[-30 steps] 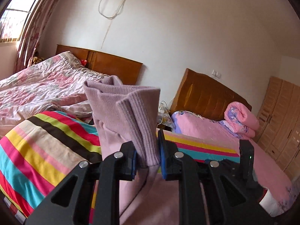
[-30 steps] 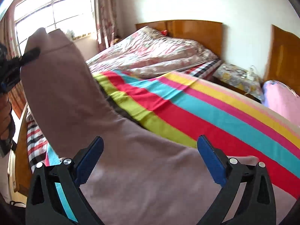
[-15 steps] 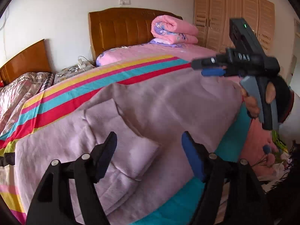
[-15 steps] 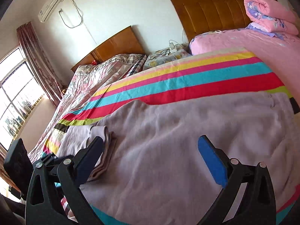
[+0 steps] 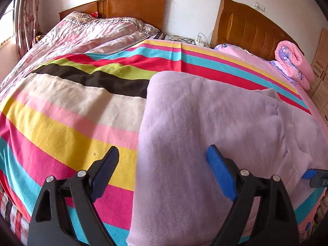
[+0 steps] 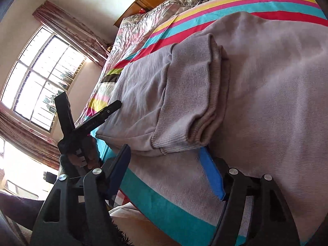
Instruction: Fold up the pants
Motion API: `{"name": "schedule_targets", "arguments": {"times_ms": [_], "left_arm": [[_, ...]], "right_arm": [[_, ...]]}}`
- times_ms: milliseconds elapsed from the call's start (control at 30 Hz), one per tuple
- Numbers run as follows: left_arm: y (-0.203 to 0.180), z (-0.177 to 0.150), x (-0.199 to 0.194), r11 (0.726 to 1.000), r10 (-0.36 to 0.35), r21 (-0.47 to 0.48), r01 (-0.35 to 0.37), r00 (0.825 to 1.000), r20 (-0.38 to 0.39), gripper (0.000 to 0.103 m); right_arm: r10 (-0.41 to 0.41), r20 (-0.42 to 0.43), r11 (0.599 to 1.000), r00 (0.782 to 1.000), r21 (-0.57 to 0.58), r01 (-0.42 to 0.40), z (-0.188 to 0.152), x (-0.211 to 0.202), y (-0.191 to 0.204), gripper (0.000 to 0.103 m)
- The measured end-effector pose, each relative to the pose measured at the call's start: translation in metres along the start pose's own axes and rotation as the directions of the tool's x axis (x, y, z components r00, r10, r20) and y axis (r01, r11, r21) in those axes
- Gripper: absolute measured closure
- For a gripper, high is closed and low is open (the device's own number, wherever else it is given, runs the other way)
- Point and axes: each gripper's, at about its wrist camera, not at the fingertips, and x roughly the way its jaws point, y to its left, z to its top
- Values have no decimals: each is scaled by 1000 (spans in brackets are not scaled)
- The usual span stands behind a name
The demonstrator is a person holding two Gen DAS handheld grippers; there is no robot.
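- On the striped blanket (image 5: 67,110) the lilac pants (image 5: 205,123) now lie flat, folded over (a second ago they hung lifted off the bed).
- Ribbed cuff ends (image 6: 190,94), stacked in layers, rest on top of the soft fleecy pants near the bed's front edge; earlier one cuff was pinched in the left jaws.
- Left gripper (image 5: 162,172): jaws spread and opening, nothing pinched, the pants' left edge lying under the gap.
- Right gripper (image 6: 166,168): jaws apart but closing, cuff ends just ahead of them, pads not pressing cloth.
- No containers; rolled pink quilt (image 5: 293,61) sits by the far headboard.
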Motion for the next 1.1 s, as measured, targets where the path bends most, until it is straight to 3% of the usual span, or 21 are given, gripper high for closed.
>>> {"name": "schedule_targets", "arguments": {"times_ms": [100, 200, 233, 333, 467, 633, 733, 867, 900, 967, 1033, 1100], "left_arm": [[7, -3, 1, 999, -29, -15, 29, 1000, 5, 15], [10, -5, 0, 998, -49, -26, 49, 999, 1, 15], [11, -6, 0, 998, -52, -27, 52, 999, 2, 15], [12, -5, 0, 998, -60, -30, 60, 998, 4, 15], [12, -4, -9, 999, -36, -19, 37, 999, 34, 15], [6, 1, -31, 999, -39, 25, 37, 996, 80, 15], [-5, -5, -23, 997, 1, 82, -5, 999, 47, 15], [-8, -13, -10, 995, 22, 99, -23, 1000, 11, 15], [-8, -11, -12, 994, 25, 102, -26, 1000, 12, 15], [-9, -2, -22, 993, 46, 111, -50, 998, 37, 15], [-14, 12, -39, 992, 25, 122, -35, 996, 83, 15], [-24, 29, -52, 990, -15, 142, -3, 992, 125, 9]], "right_arm": [[6, 28, 996, 1000, 86, -8, 11, 3, -9, 37], [-22, 38, 996, 999, 82, 19, 16, 9, -5, 43], [-42, 43, 996, 998, 77, 39, 17, 11, -4, 55], [-67, 56, 993, 996, 105, 61, 17, 14, -10, 80], [-92, 96, 995, 991, 44, 88, 16, 1, 8, 88], [-101, 122, 995, 987, 2, 102, 9, -17, 24, 88], [-160, 90, 987, 983, 20, 158, -5, -10, 5, 88], [-144, 96, 990, 985, 14, 143, -9, -3, -8, 86], [-157, 90, 987, 983, -5, 158, -8, -3, -5, 82], [-239, 105, 968, 965, -54, 246, -6, -12, 3, 57], [-299, 168, 941, 939, -109, 319, -1, -28, 11, 47], [-311, 220, 918, 925, -184, 352, 9, -34, 24, 47]]}}
